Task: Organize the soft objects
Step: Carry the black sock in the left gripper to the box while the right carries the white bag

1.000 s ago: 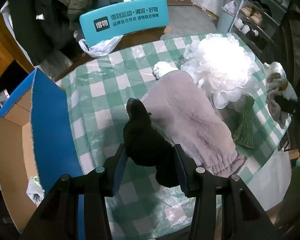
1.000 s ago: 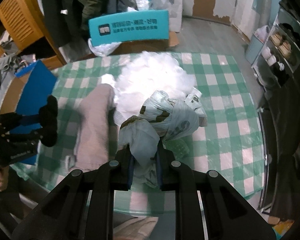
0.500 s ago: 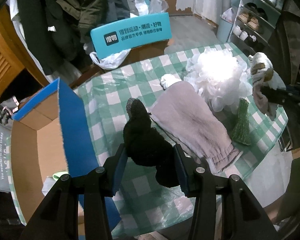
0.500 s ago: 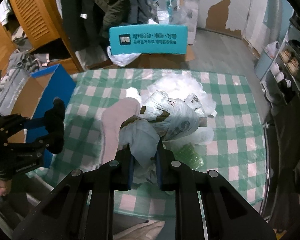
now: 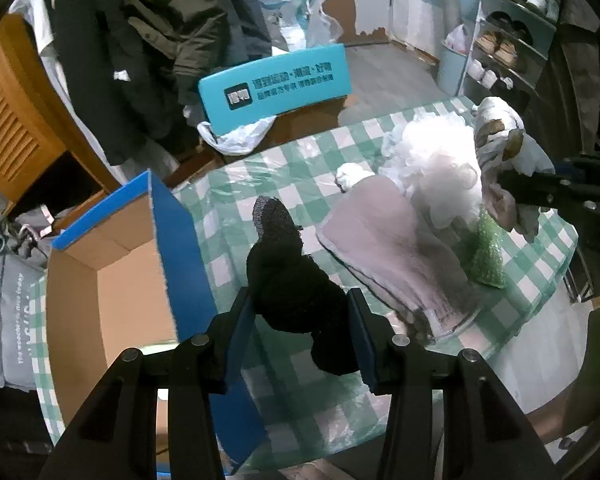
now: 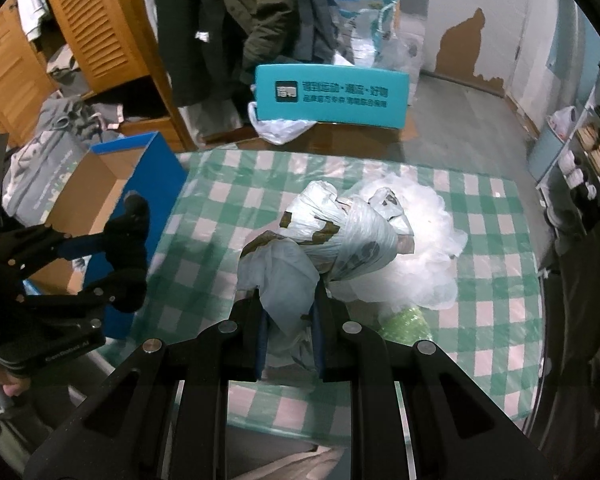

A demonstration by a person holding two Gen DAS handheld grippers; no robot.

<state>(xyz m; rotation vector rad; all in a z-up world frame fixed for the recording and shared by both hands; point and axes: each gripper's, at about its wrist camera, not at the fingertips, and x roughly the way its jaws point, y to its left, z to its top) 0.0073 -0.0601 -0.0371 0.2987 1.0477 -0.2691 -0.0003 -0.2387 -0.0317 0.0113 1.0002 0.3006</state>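
My left gripper is shut on a black sock and holds it above the checked table, just right of an open blue cardboard box. My right gripper is shut on a knotted white plastic bag, lifted over the table's right part. In the left wrist view that bag hangs at the far right. A pinkish-grey cloth, a white mesh pouf, a small white bundle and a green knit piece lie on the table.
A teal chair back with a white bag stands behind the table. Dark coats hang beyond it, with a wooden cabinet at left. A shoe rack stands at the right. A grey bag lies left of the box.
Both grippers have risen and pulled back from the table with their loads. The left one has shifted toward the box, which now shows more of its inside.
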